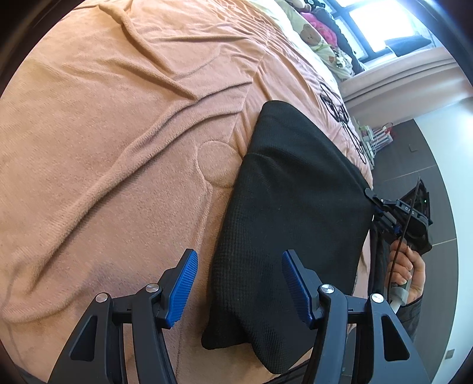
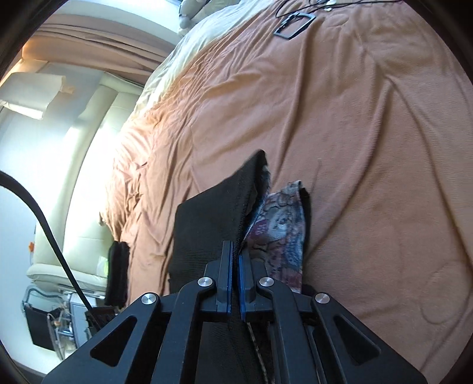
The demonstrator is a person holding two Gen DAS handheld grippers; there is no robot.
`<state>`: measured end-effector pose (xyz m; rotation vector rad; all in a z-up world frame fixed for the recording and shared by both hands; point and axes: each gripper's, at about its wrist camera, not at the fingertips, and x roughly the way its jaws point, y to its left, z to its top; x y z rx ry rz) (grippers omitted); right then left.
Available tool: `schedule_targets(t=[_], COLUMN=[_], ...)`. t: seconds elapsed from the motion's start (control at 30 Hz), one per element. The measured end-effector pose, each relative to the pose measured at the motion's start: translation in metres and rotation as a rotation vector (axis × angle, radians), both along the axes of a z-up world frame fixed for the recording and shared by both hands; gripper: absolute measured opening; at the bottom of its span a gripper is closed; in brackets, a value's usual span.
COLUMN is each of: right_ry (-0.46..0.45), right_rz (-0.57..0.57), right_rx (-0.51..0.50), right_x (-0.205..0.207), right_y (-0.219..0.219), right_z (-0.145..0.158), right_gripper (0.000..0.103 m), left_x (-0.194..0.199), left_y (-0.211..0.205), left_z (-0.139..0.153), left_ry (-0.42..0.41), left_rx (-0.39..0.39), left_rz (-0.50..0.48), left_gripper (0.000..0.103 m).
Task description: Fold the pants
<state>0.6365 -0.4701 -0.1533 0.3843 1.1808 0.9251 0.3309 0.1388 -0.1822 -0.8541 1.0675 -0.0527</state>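
The black pants (image 1: 295, 206) lie folded on the orange blanket (image 1: 118, 133) near the bed's right edge. My left gripper (image 1: 239, 283) is open, its blue pads hovering just above the near end of the pants. My right gripper (image 1: 373, 198) shows at the pants' right edge, clamped on the fabric. In the right wrist view the right gripper (image 2: 235, 251) is shut on a raised black edge of the pants (image 2: 218, 206), with a patterned lining (image 2: 280, 227) showing beside it.
The blanket (image 2: 354, 133) covers the bed. A black cable and frame-like object (image 2: 294, 25) lie on it farther off. Pillows and soft toys (image 1: 313, 35) sit at the head end. A cream chair (image 2: 97, 147) and dark floor (image 1: 428, 165) flank the bed.
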Motion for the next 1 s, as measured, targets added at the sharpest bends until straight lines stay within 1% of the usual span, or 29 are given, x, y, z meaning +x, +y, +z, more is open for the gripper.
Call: schedule_targets(t=[0.1,0.4,0.5,0.6,0.67,0.73,0.77,0.8,0.83,0.9,0.93,0.97,1.0], right_ry=[0.003,-0.037,-0.048,-0.053,-0.022,0.031,0.050,0.037,0.017,-0.001,-0.008,-0.025,-0.041], right_rz=[-0.016,-0.060,-0.063,-0.065,-0.055,-0.060,-0.056,-0.046,-0.043,-0.044,-0.044,-0.043,-0.043], right_rx=[-0.015,-0.041,-0.046,-0.093,-0.124,-0.115,-0.085,-0.061,-0.061,-0.057,-0.050,-0.044,-0.042], right_x=[-0.005,-0.019,-0.021,-0.018,-0.013,-0.014,-0.017,-0.022,-0.026,-0.034,-0.038,-0.044,-0.050], right_y=[-0.009,-0.020,-0.018,-0.010,-0.009,-0.009,-0.011,-0.013,-0.015,-0.020,-0.023,-0.027,-0.031], right_z=[-0.003,0.016,0.019,0.009,-0.006,-0.016,-0.017,-0.013,-0.008,-0.001,0.002,0.007,0.011], right_gripper=[0.000,0.000,0.000,0.000,0.001,0.001,0.002,0.002,0.005,0.018,0.032,0.041,0.042], left_x=[0.001,-0.002,-0.005,-0.006,-0.005,-0.004,-0.004,-0.001,-0.001,0.000,0.001,0.001,0.002], left_y=[-0.004,-0.016,-0.019,-0.022,-0.025,-0.027,-0.028,-0.029,-0.030,-0.031,-0.033,-0.034,-0.036], left_z=[-0.002,-0.017,-0.021,-0.021,-0.020,-0.020,-0.021,-0.021,-0.021,-0.021,-0.020,-0.020,-0.021], left_ry=[0.006,0.057,0.057,0.064,0.066,0.070,0.071,0.071,0.071,0.069,0.067,0.064,0.061], left_rx=[0.005,0.027,0.025,0.032,0.044,0.050,0.049,0.050,0.054,0.057,0.052,0.043,0.034], left_rz=[-0.007,-0.033,-0.035,-0.041,-0.050,-0.057,-0.057,-0.058,-0.061,-0.068,-0.072,-0.076,-0.082], left_gripper=[0.062,0.062,0.062,0.061,0.061,0.061,0.061,0.061,0.061,0.061,0.061,0.061,0.061])
